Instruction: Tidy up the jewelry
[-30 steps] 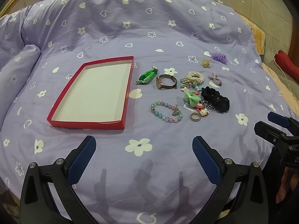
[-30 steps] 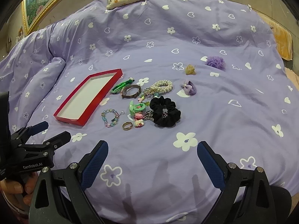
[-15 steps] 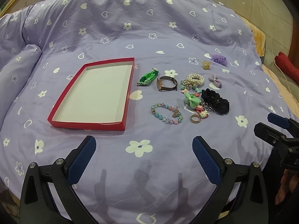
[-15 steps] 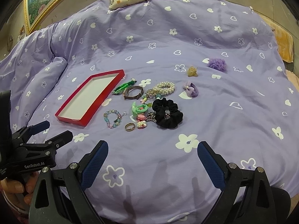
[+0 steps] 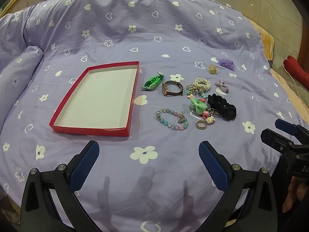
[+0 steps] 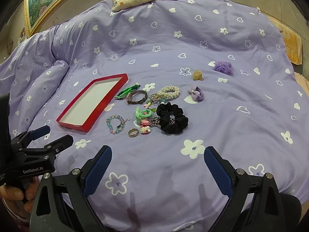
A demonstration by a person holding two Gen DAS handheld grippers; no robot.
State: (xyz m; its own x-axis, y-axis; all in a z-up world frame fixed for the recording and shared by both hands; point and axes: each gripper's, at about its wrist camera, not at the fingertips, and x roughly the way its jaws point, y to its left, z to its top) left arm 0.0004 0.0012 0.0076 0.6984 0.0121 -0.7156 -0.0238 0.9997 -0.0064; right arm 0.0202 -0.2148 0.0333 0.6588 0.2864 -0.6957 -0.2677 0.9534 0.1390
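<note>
Both wrist views show the scene sliding slightly lower than a second ago; nothing on the bed has shifted. Left gripper (image 5: 148, 164) hovers with fingers spread, holding nothing; right gripper (image 6: 157, 166) likewise (both well short of the pile). Red tray (image 5: 127, 129) sits at 11 o'clock from the left gripper, still bare inside. Jewelry cluster lies at 1 o'clock: beaded bracelet (image 5: 171, 118) and ring (image 5: 201, 124) nearest, black scrunchie (image 5: 222, 106) beyond. Judgement: take the bracelet first, since it lies apart; pinch across one strand, low to the quilt (image 5: 135, 38), avoiding fabric.
</note>
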